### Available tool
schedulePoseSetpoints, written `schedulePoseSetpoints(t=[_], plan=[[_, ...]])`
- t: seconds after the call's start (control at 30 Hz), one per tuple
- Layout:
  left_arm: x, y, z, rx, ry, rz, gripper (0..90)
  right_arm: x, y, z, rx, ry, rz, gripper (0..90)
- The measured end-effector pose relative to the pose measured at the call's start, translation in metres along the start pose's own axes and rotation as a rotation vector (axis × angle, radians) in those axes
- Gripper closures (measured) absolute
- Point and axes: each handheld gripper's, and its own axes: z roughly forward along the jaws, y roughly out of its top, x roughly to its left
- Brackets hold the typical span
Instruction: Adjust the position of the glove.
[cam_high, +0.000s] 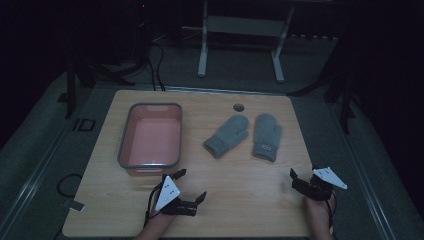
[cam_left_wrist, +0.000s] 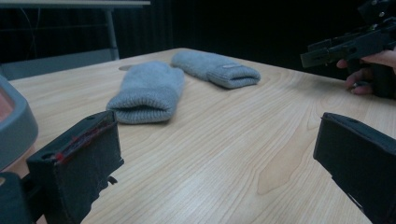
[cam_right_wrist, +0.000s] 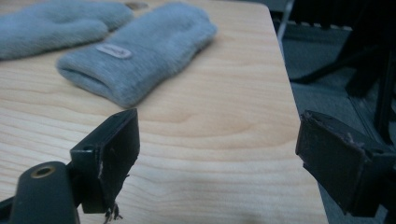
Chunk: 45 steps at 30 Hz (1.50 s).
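Observation:
Two grey mittens lie side by side on the wooden table, the left mitten (cam_high: 227, 135) (cam_left_wrist: 149, 91) and the right mitten (cam_high: 267, 136) (cam_right_wrist: 140, 56), which bears a small label near its cuff. My left gripper (cam_high: 191, 185) (cam_left_wrist: 215, 154) hovers near the table's front edge, just in front of the tub, open with nothing between its jaws. My right gripper (cam_high: 304, 173) (cam_right_wrist: 219, 149) is at the front right corner, a short way in front of the right mitten's cuff. It is also open and holds nothing.
A pink tub with a grey rim (cam_high: 128, 131) (cam_left_wrist: 18, 126) stands at the table's left, with nothing in it. The table's right edge (cam_right_wrist: 299, 121) runs close beside the right gripper. A desk frame (cam_high: 240, 30) stands on the floor beyond the table.

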Motion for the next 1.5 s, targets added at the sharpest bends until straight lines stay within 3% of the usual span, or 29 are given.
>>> schedulePoseSetpoints(t=[0.1,0.23,0.3,0.43,0.63,0.67,0.7,0.73,1.0,1.07,1.17,1.2,1.27,1.3,1.4,1.5], plan=[[0.000,0.000,0.000,-0.002,0.001,-0.001,1.0,-0.001,0.001,-0.002,0.003,0.012,0.002,12.9],[-0.001,0.000,0.000,-0.001,0.004,0.008,1.0,-0.002,0.012,-0.008,0.058,0.016,0.022,11.7],[-0.001,0.000,0.000,-0.001,0.004,0.008,1.0,-0.002,0.015,-0.010,0.061,0.024,0.025,11.6],[0.000,0.000,0.000,-0.003,0.005,-0.001,1.0,0.004,0.034,-0.016,0.098,0.020,0.010,11.3],[-0.001,0.000,0.000,0.001,0.003,0.007,1.0,0.010,0.061,-0.012,0.094,0.047,-0.017,10.6],[-0.001,0.000,0.000,0.003,0.002,0.005,1.0,0.011,0.065,-0.009,0.107,0.077,-0.020,10.7],[-0.001,0.000,0.000,0.003,0.002,0.005,1.0,0.011,0.065,-0.009,0.107,0.077,-0.020,10.7],[-0.001,0.000,0.000,0.002,0.002,0.005,1.0,0.012,0.073,-0.005,0.113,0.119,-0.013,13.0],[-0.001,0.000,0.000,0.007,-0.001,0.002,1.0,0.029,0.099,0.015,0.074,0.208,-0.046,13.6],[-0.001,0.000,0.000,0.007,-0.002,0.000,1.0,0.035,0.106,0.022,0.083,0.222,-0.080,12.9],[-0.001,0.000,0.000,0.009,-0.004,0.000,1.0,0.040,0.111,0.031,0.102,0.254,-0.086,12.6],[-0.001,0.000,0.000,0.011,-0.003,0.001,1.0,0.046,0.116,0.040,0.105,0.284,-0.105,11.8],[-0.001,0.000,0.000,0.011,-0.003,0.001,1.0,0.049,0.118,0.045,0.116,0.290,-0.115,11.7],[-0.001,0.000,0.000,0.011,-0.004,0.002,1.0,0.056,0.121,0.057,0.126,0.310,-0.133,11.5],[-0.001,0.000,0.000,0.010,-0.005,0.004,1.0,0.064,0.122,0.071,0.114,0.355,-0.132,10.9],[-0.001,0.000,0.000,0.011,-0.006,0.003,1.0,0.074,0.124,0.084,0.115,0.439,-0.127,11.7]])
